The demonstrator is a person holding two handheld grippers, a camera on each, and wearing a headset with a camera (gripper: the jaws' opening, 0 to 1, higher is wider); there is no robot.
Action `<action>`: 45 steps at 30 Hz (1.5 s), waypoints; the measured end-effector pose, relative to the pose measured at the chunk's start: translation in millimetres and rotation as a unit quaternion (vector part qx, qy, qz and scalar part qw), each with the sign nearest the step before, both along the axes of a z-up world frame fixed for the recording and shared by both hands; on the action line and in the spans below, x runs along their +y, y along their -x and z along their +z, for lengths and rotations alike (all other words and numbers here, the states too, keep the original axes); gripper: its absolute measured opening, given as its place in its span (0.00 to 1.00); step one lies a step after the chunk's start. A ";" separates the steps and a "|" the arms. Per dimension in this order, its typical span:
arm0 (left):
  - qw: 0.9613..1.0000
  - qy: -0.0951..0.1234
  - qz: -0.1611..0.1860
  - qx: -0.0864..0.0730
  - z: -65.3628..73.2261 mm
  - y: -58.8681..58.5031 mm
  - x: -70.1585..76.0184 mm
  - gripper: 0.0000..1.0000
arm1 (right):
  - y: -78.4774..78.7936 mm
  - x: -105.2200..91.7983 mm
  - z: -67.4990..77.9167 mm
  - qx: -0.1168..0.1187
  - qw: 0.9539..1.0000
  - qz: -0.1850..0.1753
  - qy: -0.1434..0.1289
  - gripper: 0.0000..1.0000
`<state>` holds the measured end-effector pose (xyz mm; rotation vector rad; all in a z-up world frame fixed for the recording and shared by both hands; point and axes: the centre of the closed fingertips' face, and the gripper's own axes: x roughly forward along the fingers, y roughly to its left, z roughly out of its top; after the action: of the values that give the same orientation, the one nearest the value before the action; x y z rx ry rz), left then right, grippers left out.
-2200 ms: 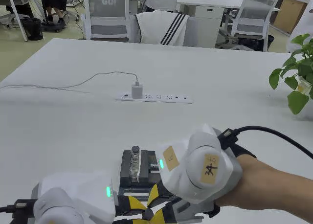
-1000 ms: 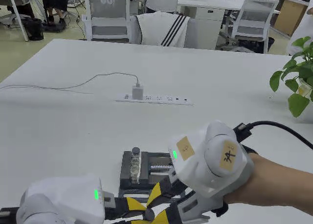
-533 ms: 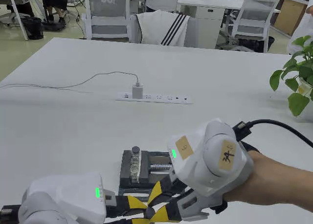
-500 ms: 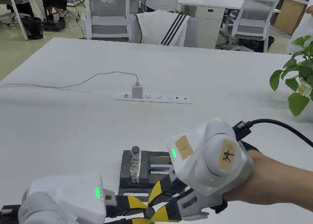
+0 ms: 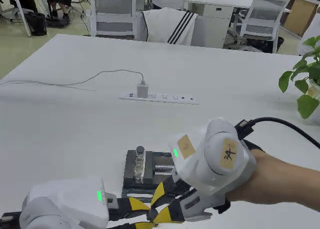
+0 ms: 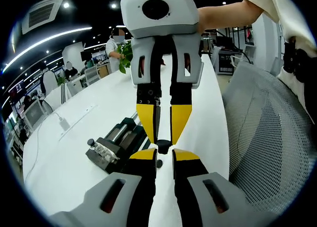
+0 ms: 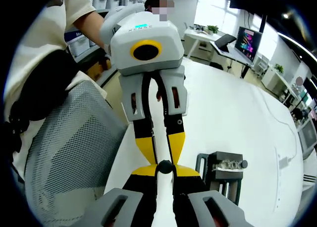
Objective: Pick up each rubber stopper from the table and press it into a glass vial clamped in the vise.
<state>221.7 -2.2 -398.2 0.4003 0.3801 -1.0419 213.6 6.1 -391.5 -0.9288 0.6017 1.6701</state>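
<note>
black stopper point(image 7: 165, 166); dark grey vise point(image 5: 129, 173); white table point(image 5: 75, 119); left gripper point(image 6: 163, 156), right gripper point(image 7: 165, 173): white shells, yellow-black tips.

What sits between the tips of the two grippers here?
A small black rubber stopper sits where the left gripper and right gripper meet tip to tip; both gripper views show it. Which one grips it is unclear.

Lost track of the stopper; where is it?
Left gripper view: the stopper sits where left gripper and right gripper tips meet, near the vise.
</note>
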 end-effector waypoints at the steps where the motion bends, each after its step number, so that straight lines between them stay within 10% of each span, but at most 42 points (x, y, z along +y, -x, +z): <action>1: 1.000 -0.003 0.006 0.000 -2.1 -0.3 2.0 0.15 | -0.5 0.0 -0.3 0.001 1.000 0.000 0.001 0.06; 27: 0.979 0.060 0.195 0.031 -14.3 -17.0 63.9 0.99 | -15.2 -10.7 -18.4 0.024 0.999 -0.005 0.043 0.06; 45: 0.977 0.060 0.200 0.040 -16.6 -21.3 71.6 0.99 | -70.4 -5.2 -0.2 -0.007 0.998 0.000 0.068 0.05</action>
<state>242.9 69.4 -414.8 0.1626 0.4459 -0.6841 284.0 0.9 -391.7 -1.0370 0.7122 1.6364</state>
